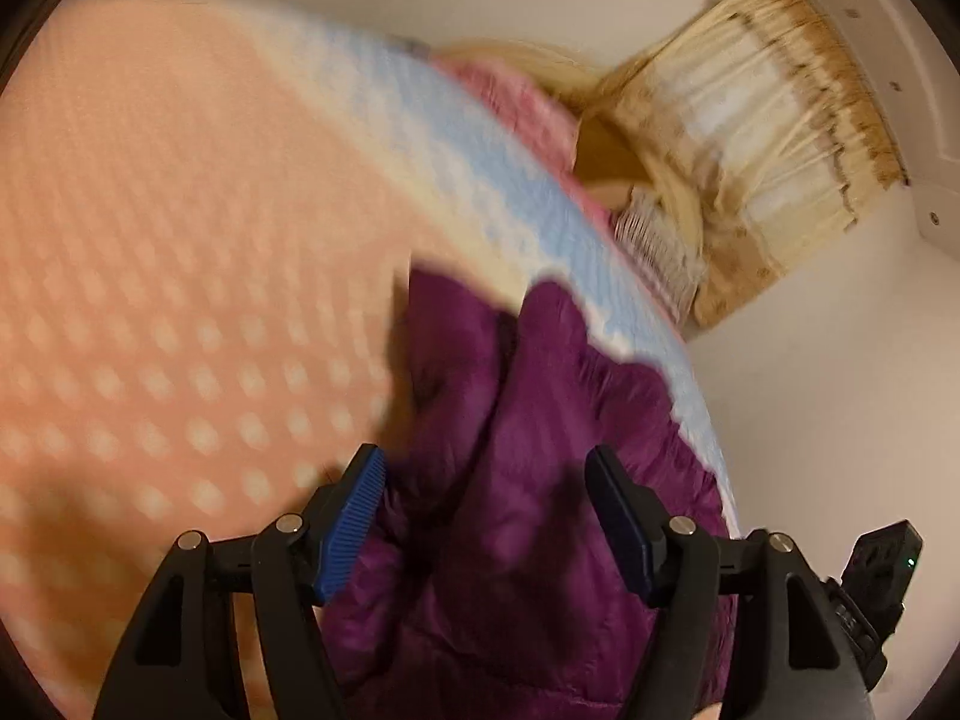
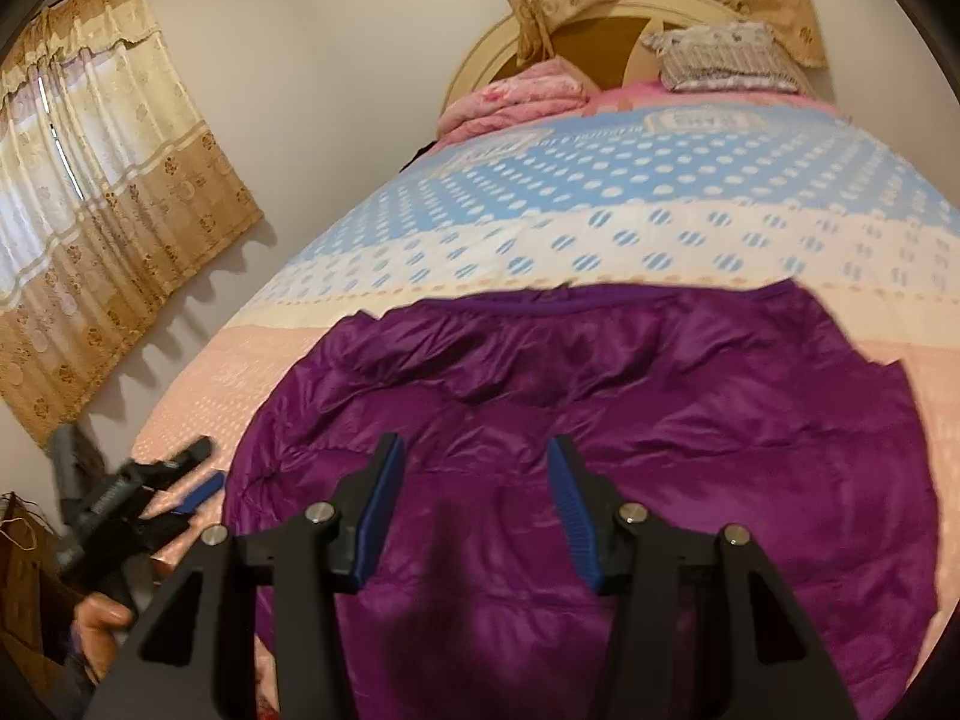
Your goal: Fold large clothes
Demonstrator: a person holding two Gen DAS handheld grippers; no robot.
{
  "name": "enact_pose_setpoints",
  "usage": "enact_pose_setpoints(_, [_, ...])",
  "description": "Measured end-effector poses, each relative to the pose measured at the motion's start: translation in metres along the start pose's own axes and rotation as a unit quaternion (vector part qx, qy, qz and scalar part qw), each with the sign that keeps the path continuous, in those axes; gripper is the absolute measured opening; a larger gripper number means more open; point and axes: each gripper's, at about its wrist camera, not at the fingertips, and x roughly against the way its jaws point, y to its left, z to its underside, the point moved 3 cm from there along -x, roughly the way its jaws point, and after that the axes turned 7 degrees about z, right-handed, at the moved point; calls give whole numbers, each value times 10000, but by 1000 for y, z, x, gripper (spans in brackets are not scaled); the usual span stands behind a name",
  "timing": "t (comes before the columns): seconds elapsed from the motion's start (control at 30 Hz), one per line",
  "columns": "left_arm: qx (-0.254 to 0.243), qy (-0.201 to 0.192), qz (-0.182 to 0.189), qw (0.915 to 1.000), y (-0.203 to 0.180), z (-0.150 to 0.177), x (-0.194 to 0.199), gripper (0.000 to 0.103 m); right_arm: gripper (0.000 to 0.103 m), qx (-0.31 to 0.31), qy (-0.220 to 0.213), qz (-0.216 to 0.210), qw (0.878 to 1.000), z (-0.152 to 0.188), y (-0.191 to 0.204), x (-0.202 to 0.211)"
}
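Observation:
A large purple quilted jacket (image 2: 600, 420) lies spread on the bed (image 2: 540, 228), its far edge toward the pillows. My right gripper (image 2: 474, 456) is open and empty, held above the jacket's near middle. My left gripper (image 1: 486, 468) is open and empty over the jacket's (image 1: 522, 450) left side, in a blurred view. The left gripper also shows in the right wrist view (image 2: 192, 474), at the bed's left edge beside the jacket, held by a hand.
The bedspread has peach (image 1: 180, 300), cream and blue dotted bands. A folded pink blanket (image 2: 510, 99) and a grey pillow (image 2: 720, 54) lie by the headboard (image 2: 480, 60). Beige curtains (image 2: 102, 210) hang on the left wall. A brown box (image 2: 24, 588) stands at lower left.

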Motion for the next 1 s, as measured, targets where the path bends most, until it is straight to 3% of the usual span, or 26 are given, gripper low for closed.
enact_pose_setpoints(0.17, [-87, 153, 0, 9998, 0, 3, -13, 87, 54, 310, 3, 43, 9995, 7, 8, 5])
enact_pose_setpoints(0.27, [-195, 318, -58, 9993, -4, 3, -17, 88, 54, 255, -100, 122, 9996, 2, 1, 12])
enact_pose_setpoints(0.3, [-166, 349, 182, 9991, -7, 5, -17, 88, 54, 128, -126, 89, 9998, -2, -3, 13])
enact_pose_setpoints(0.33, [-177, 417, 378, 9983, -12, 6, -23, 73, 54, -21, -138, 66, 9999, -5, -7, 12])
enact_pose_setpoints(0.37, [-292, 552, 532, 9966, -18, 9, -27, 32, 54, -131, -131, 67, 9998, -6, -10, 10])
enact_pose_setpoints(0.4, [-435, 665, 534, 9954, -24, 13, -29, 28, 54, -237, -114, 84, 9996, -6, -12, 7])
enact_pose_setpoints(0.5, [-534, 570, 783, 9939, -39, 15, -22, 23, 52, -578, 75, -57, 9983, 3, -20, -15])
enact_pose_setpoints(0.57, [-619, 557, 965, 9918, -55, 12, -17, 23, 51, -1116, 563, -251, 9918, 24, -32, -47])
enact_pose_setpoints(0.67, [-935, 558, 1270, 9859, -95, 14, -12, 22, 47, -1157, 496, -252, 9917, 35, -35, -57])
enact_pose_setpoints(0.8, [-1713, 790, 1503, 9705, -165, 33, -24, 22, 47, -1356, 720, -391, 9874, 29, -38, -58])
enact_pose_setpoints(0.93, [-2603, 912, 1185, 9539, -220, 57, -44, 22, 44, -2003, 901, -965, 9708, 22, -62, -43])
enact_pose_setpoints(1.0, [-2853, 1016, 1186, 9456, -234, 68, -49, 22, 44, -2136, 782, -1059, 9680, 18, -78, -24])
